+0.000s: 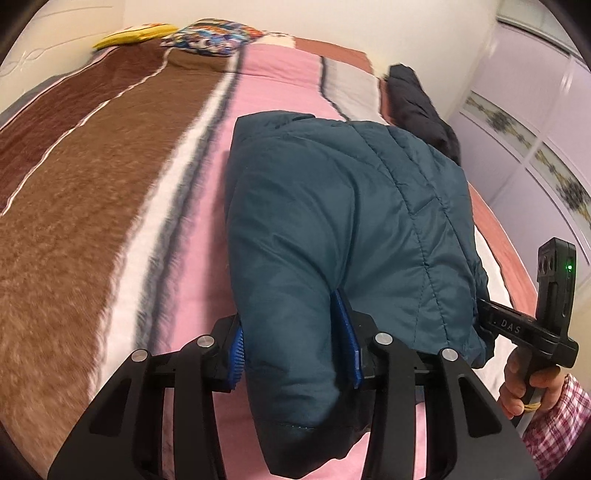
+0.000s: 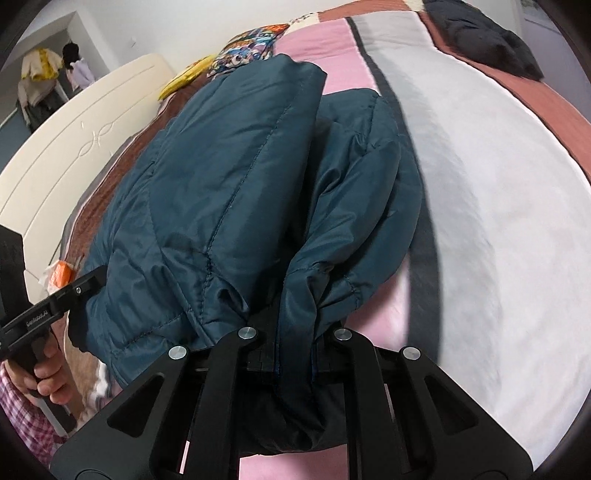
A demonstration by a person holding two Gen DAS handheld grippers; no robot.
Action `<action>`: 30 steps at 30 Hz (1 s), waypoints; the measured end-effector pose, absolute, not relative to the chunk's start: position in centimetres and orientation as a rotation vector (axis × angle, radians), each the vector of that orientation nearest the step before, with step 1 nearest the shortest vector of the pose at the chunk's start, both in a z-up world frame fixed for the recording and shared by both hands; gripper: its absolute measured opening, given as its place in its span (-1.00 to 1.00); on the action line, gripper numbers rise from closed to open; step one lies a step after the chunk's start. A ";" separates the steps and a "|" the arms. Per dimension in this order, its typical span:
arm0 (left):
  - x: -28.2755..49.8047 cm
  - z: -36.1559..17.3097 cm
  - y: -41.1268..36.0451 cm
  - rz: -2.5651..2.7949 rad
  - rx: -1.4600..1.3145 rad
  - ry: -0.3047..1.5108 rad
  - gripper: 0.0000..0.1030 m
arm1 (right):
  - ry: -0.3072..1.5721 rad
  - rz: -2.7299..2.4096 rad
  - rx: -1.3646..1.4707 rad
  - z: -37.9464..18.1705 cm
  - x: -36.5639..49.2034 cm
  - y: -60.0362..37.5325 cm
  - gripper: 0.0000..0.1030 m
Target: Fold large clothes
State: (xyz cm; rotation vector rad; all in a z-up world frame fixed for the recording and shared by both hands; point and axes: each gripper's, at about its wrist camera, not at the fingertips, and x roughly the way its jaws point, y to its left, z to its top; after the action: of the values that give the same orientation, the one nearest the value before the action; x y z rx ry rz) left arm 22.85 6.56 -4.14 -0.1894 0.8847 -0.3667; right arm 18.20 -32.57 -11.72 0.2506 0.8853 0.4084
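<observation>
With the left hand-held gripper (image 1: 295,339) and right hand-held gripper (image 2: 291,343) each clamped on the teal puffer jacket (image 1: 332,206) near the bed's (image 1: 92,206) middle, its slippery padding could slide free and undo the fold.

A bed (image 1: 122,206) stretches ahead of the left claw, covered by a striped blanket (image 1: 74,166) in brown, white, pink and grey bands. Far ahead of that claw, at the bed's far end, lie a yellow cushion (image 1: 136,33) and a multicoloured patterned pillow (image 1: 214,38), touching each other. A dark garment (image 1: 417,107) is bunched ahead and to the right, near the bed's edge. A cream headboard (image 2: 77,140) stands to the left of the right claw, with an orange packet (image 2: 61,275) below it.
</observation>
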 end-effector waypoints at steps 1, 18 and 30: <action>23.3 -4.3 6.9 -0.362 -0.193 0.884 -0.19 | 0.888 0.404 0.245 -11.8 18.9 -32.1 -0.77; 24.5 -4.2 7.0 -0.290 -0.152 0.886 0.04 | 0.977 0.341 0.293 -12.3 22.1 -32.3 -0.49; 21.3 -1.1 7.6 -0.283 -0.109 0.844 0.16 | 0.934 0.321 0.346 -9.5 18.8 -35.0 -0.21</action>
State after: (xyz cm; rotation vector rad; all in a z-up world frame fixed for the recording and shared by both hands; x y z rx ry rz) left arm 21.28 7.63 -1.09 -0.1091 0.8438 -0.2833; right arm 18.81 -34.98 -9.45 0.3456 0.9338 0.3211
